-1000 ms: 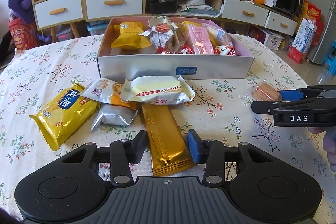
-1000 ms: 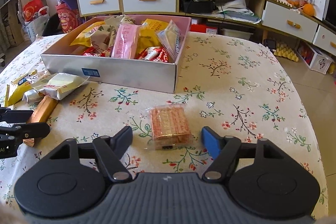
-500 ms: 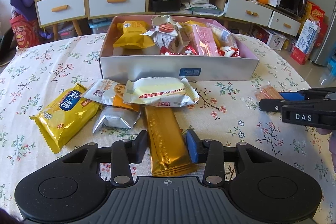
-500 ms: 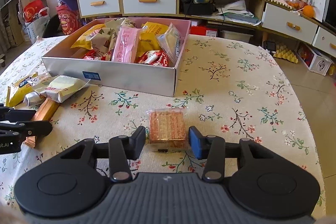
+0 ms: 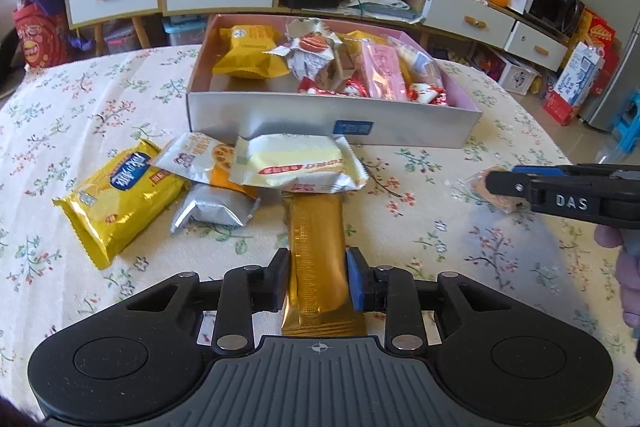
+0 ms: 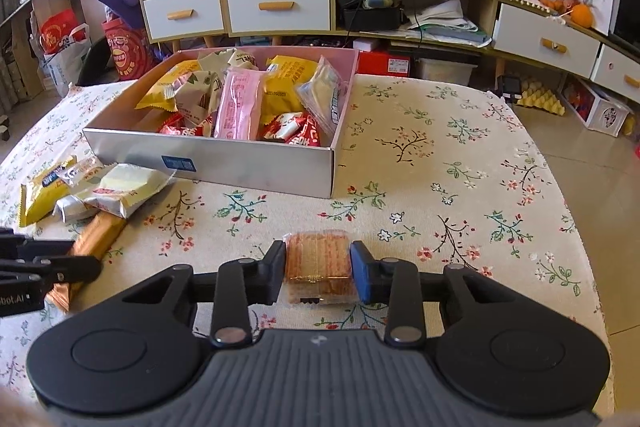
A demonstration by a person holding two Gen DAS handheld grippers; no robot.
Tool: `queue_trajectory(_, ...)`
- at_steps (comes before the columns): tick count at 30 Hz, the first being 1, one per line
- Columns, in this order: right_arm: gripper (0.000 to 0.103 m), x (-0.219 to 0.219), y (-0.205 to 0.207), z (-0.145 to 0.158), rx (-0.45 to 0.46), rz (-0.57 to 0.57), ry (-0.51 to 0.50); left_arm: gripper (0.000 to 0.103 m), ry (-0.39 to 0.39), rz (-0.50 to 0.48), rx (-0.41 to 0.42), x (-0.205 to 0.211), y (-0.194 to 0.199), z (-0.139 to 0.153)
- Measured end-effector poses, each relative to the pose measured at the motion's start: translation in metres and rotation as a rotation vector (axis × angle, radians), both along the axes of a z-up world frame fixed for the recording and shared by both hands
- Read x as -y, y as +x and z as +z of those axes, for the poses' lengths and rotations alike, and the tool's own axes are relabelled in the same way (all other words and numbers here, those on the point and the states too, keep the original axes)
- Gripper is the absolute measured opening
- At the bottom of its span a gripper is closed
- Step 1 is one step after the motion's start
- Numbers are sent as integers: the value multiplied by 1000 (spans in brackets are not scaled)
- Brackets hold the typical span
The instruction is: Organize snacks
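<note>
A silver box (image 5: 280, 123) with a pink inside holds several snack packs; it also shows in the right wrist view (image 6: 248, 163). My left gripper (image 5: 318, 281) is shut on a long gold bar pack (image 5: 316, 247) that lies on the tablecloth, its far end under a cream pack (image 5: 296, 165). My right gripper (image 6: 318, 273) is shut on a clear pack of orange crackers (image 6: 318, 259) on the cloth. That gripper and its pack (image 5: 480, 183) show at the right of the left wrist view.
A yellow pack (image 5: 120, 195), a white cookie pack (image 5: 196, 157) and a silver pack (image 5: 216, 209) lie left of the gold bar. The flowered tablecloth (image 6: 440, 163) covers the round table. Cabinets and shelves stand behind; the floor drops off at right.
Both grippers have closed from open: the left onto the gold bar pack, the right onto the cracker pack. Both packs still rest on the cloth.
</note>
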State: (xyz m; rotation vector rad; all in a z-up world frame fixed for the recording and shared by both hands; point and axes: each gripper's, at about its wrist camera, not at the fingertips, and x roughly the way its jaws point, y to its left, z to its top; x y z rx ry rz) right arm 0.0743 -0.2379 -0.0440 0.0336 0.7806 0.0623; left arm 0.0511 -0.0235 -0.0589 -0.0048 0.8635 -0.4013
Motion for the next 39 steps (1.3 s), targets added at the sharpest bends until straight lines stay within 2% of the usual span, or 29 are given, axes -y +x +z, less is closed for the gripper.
queue_trajectory(8, 31, -5, -1, 7, 4, 16, 22, 27, -39, -64, -27, 9, -12, 6)
queue_trajectory(19, 31, -9, -1, 20, 27, 21, 68, 27, -94, -120, -13, 18, -24, 22)
queue_trajectory(30, 31, -18, 12, 38, 59, 5, 145, 27, -147, -48, 21, 4, -8, 45)
queue_trajectory(35, 31, -26, 25, 49, 78, -5, 204, 27, -136, 11, 43, -7, 17, 60)
queue_trajectory(39, 31, -31, 36, 51, 85, -18, 255, 27, -98, 33, 22, -10, 50, 73)
